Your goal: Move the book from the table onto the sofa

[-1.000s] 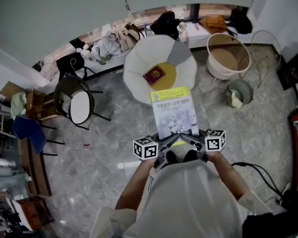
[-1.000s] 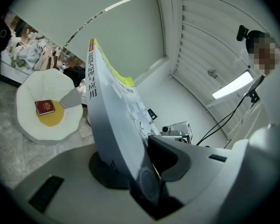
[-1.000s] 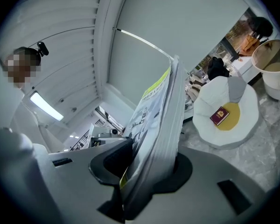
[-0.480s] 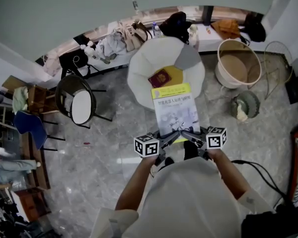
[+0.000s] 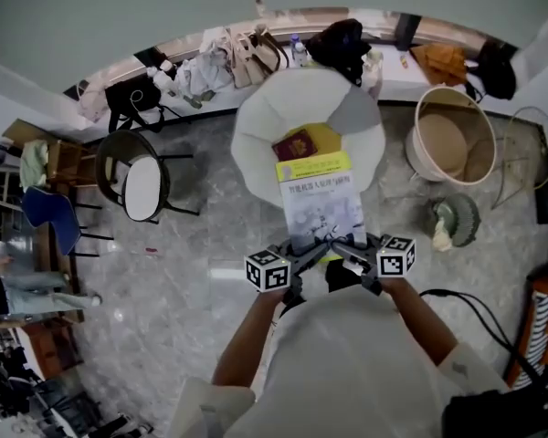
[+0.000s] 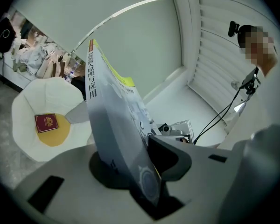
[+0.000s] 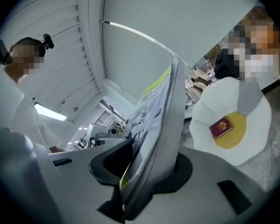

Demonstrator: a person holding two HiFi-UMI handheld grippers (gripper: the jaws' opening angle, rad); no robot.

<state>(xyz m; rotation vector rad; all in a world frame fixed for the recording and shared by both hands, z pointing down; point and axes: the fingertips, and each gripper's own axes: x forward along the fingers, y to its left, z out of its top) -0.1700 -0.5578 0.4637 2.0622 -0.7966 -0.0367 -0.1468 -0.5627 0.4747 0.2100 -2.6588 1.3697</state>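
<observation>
Holding the book (image 5: 321, 203) in the air with both claws, cover facing up, yellow band at the far end. Clamping the left claw (image 5: 301, 261) on the near left corner of the book, both jaws pressing tight against the pages in the left gripper view. Clamping the right claw (image 5: 349, 259) on the near right corner in the same way, the book filling the gap between its jaws. Hanging the book above the grey floor (image 5: 192, 272), just in front of the white sofa (image 5: 256, 126), with its far edge overlapping the sofa's front rim in the head view. Showing a small red booklet (image 5: 296, 144) lying on the yellow seat pad (image 5: 324, 137) of the sofa, beyond the book's far edge. Showing also a long tabletop (image 5: 395, 73) with bags and clothes behind the sofa, a black chair (image 5: 144, 188) at the left and a round basket (image 5: 447, 144) at the right.
</observation>
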